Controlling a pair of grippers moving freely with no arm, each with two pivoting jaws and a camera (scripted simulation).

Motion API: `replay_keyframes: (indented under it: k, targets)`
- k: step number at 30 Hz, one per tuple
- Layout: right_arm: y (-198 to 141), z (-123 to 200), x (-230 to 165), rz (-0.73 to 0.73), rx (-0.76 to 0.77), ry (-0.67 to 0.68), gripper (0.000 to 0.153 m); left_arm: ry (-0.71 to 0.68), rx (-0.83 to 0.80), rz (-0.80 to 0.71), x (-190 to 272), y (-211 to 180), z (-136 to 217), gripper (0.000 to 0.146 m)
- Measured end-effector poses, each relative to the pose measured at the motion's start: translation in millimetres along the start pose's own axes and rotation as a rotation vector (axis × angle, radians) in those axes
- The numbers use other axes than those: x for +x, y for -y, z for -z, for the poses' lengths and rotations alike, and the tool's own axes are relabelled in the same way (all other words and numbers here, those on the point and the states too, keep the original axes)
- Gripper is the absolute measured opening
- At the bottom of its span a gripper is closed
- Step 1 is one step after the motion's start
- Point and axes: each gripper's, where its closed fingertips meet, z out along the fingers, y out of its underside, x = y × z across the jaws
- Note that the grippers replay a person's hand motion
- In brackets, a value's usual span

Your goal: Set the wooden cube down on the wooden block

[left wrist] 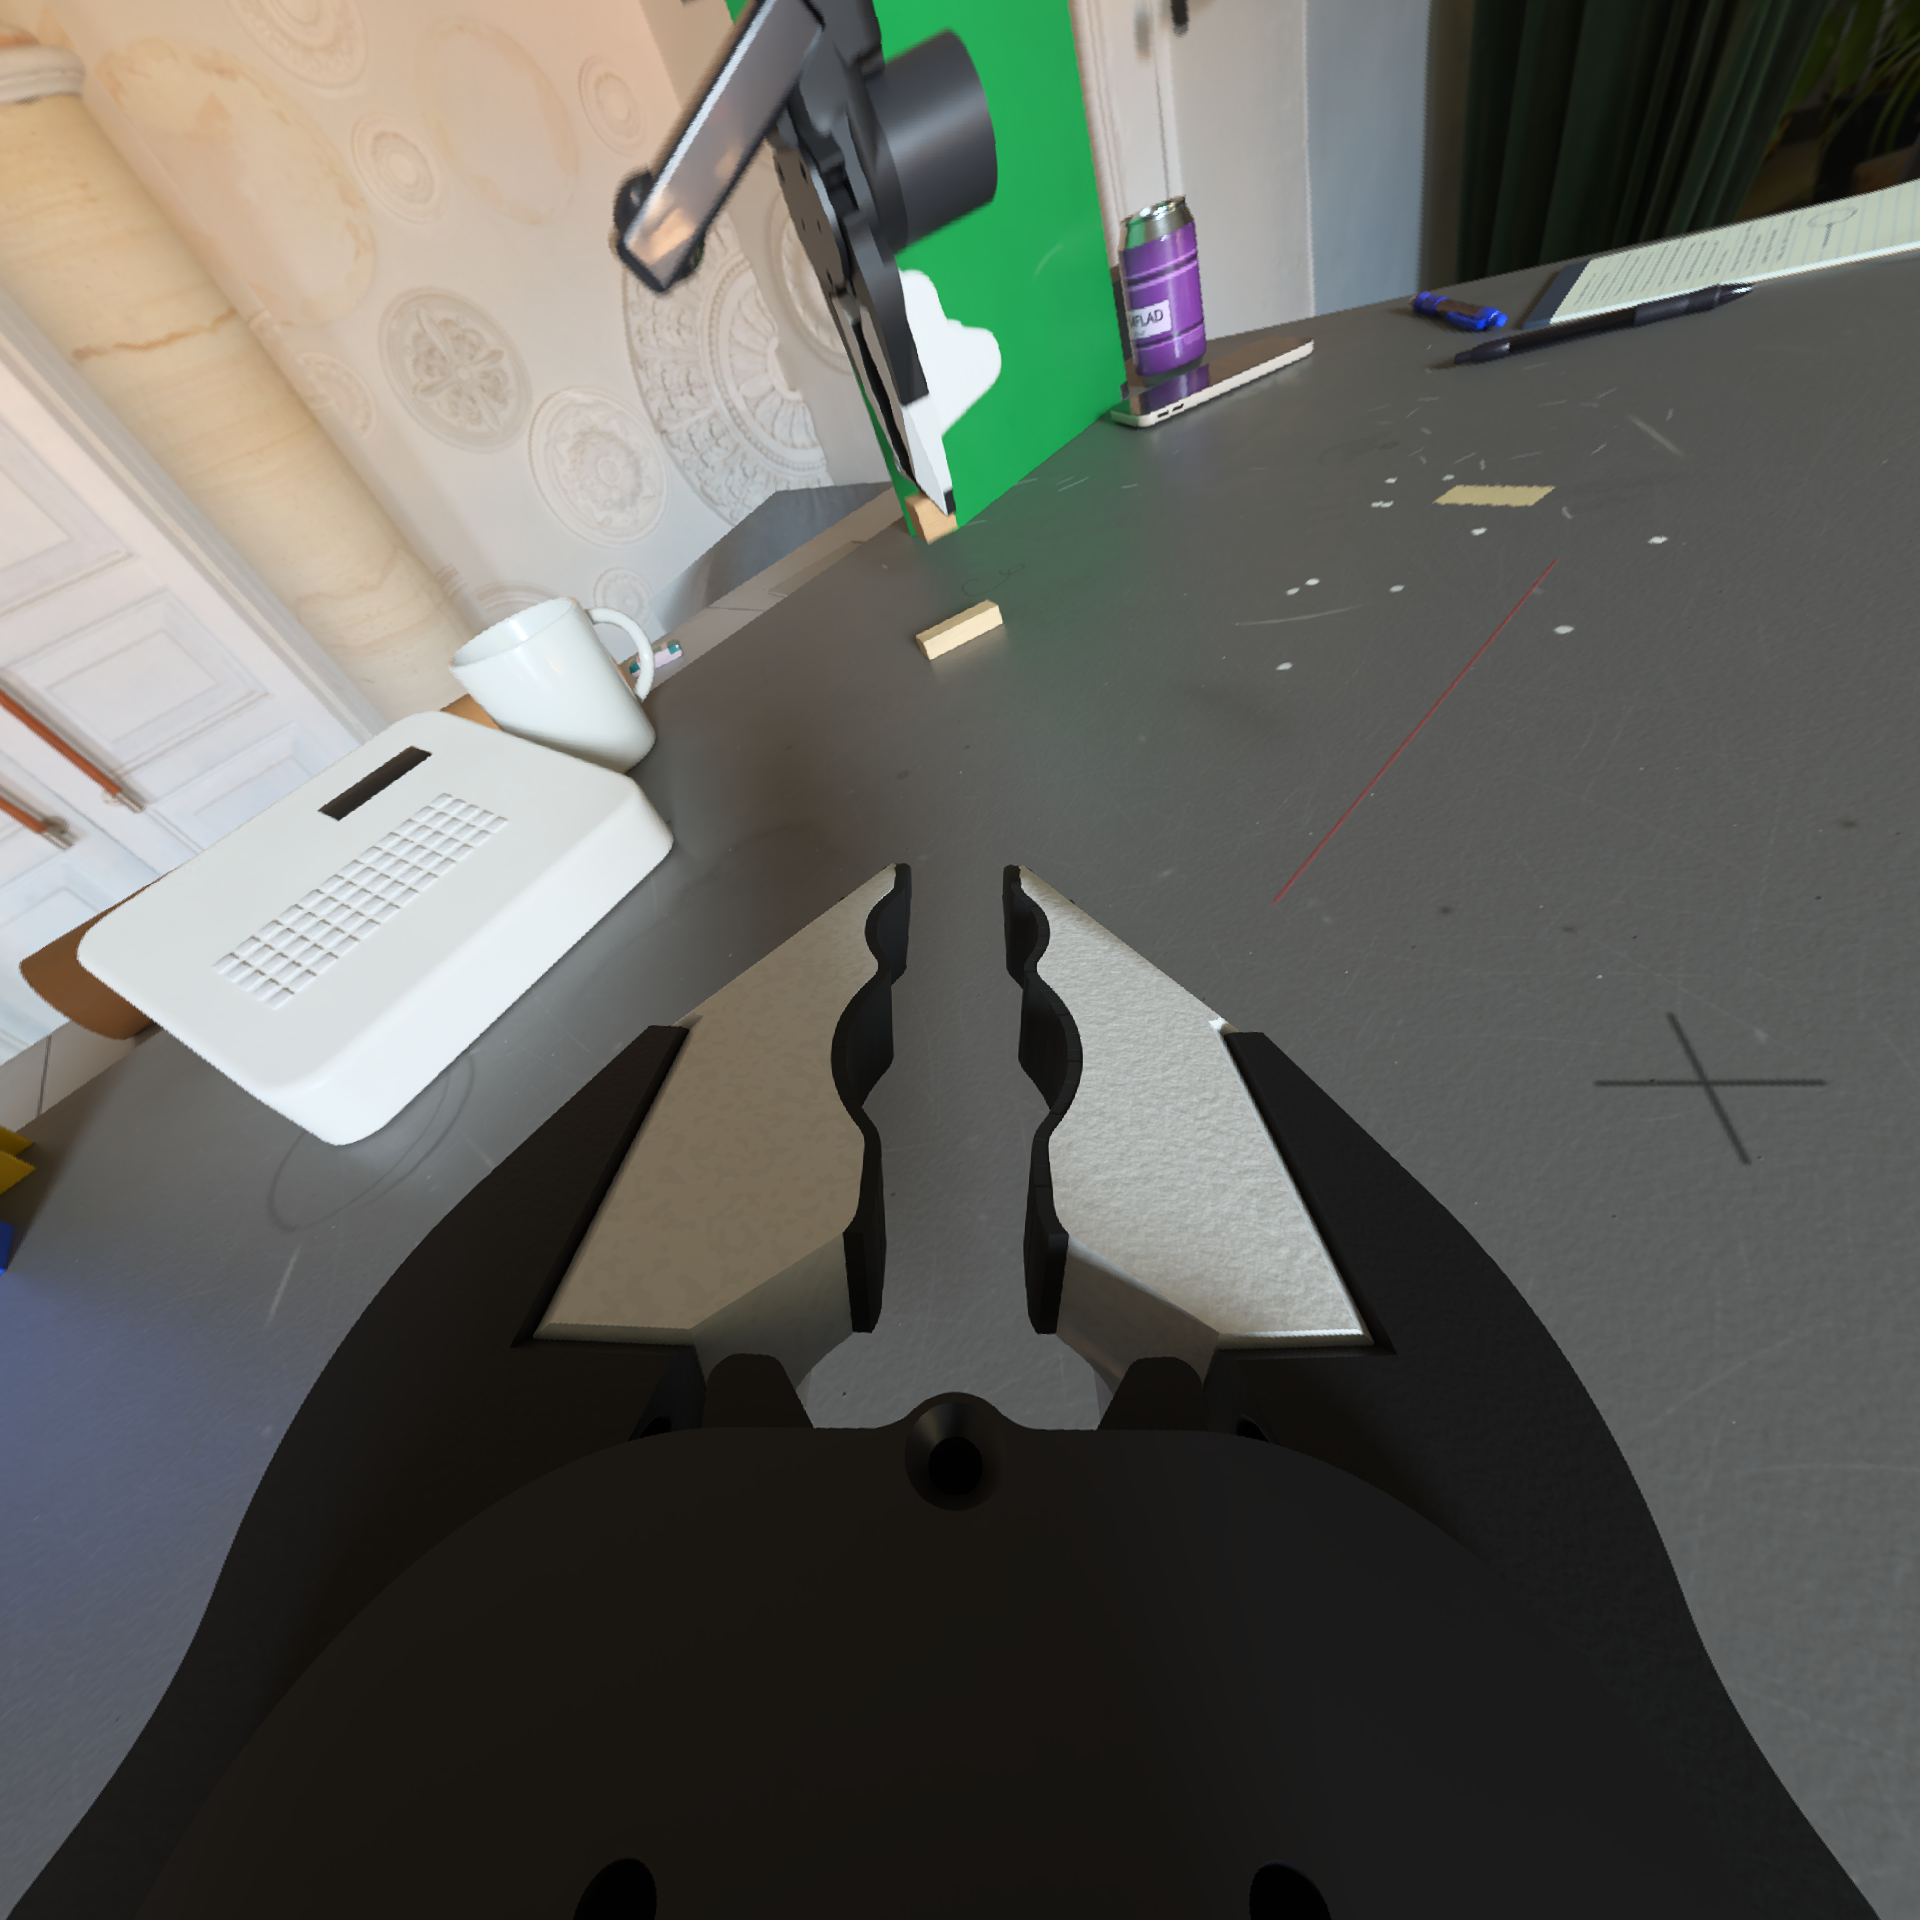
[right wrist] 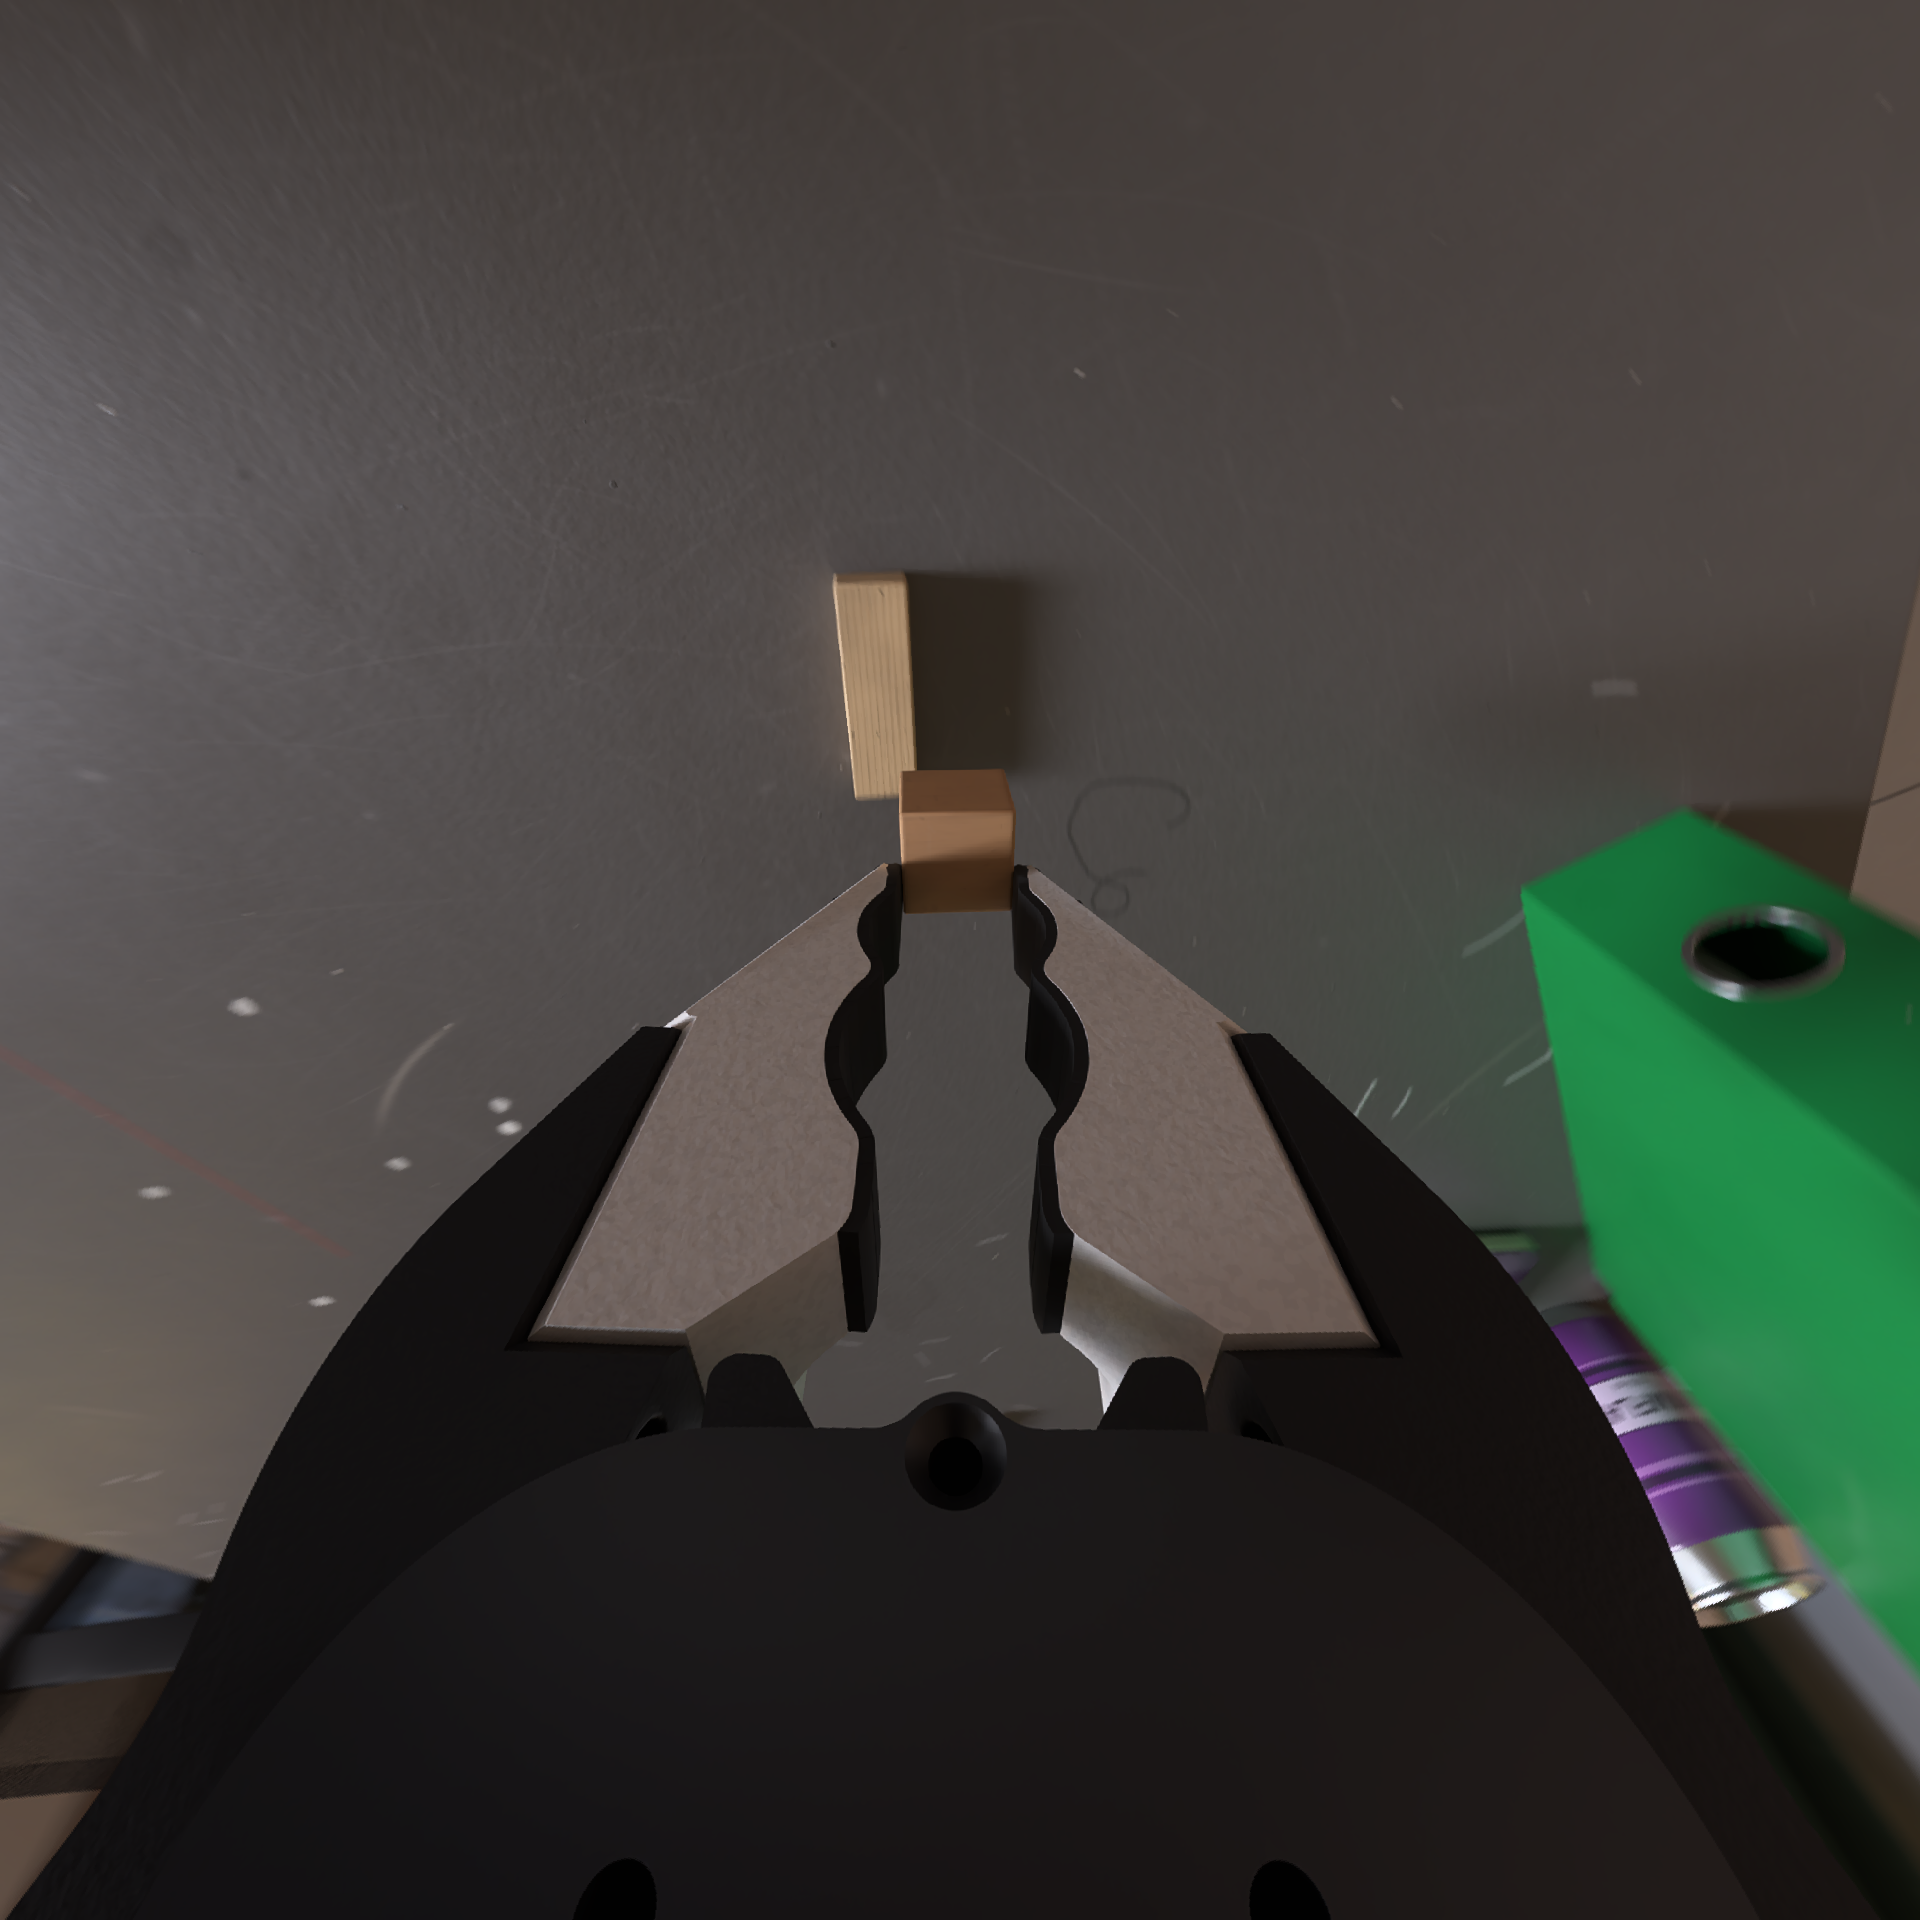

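Observation:
The pale wooden block (right wrist: 876,686) lies flat on the grey table (right wrist: 416,416). My right gripper (right wrist: 956,883) is shut on the small tan wooden cube (right wrist: 954,842) and holds it above the table, over the block's near end and slightly to its right. In the left wrist view the right gripper (left wrist: 928,488) hangs tilted with the cube (left wrist: 928,516) at its tips, above and behind the block (left wrist: 961,629). My left gripper (left wrist: 956,878) is low over the table, well short of the block, with its jaws a little apart and nothing between them.
A white mug (left wrist: 561,675) and a white slotted box (left wrist: 384,914) stand on the left. A green box (left wrist: 997,156) stands behind the cube. A purple can (left wrist: 1162,291) sits on a silver slab (left wrist: 1216,384). Pens and a notepad (left wrist: 1714,260) lie far right.

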Motion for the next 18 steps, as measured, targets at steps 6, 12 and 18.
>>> replay_keyframes:
  k: [6, 12, 18]
  targets:
    - [11.4, -41.6, -15.5, 0.031, 0.026, -0.017, 0.021, 0.03, -0.065, 0.017, -6.0, -3.7, 13.2, 0.019]
    - [-2.8, 46.0, -10.0, -0.202, 0.484, -0.283, 0.042, 0.186, -0.127, 0.135, -32.4, -17.4, 65.5, 0.02]
    - [-65.0, 116.2, -89.4, -0.469, 1.036, -0.651, 0.043, 0.559, -0.135, 0.272, -108.1, -42.7, 154.9, 0.025]
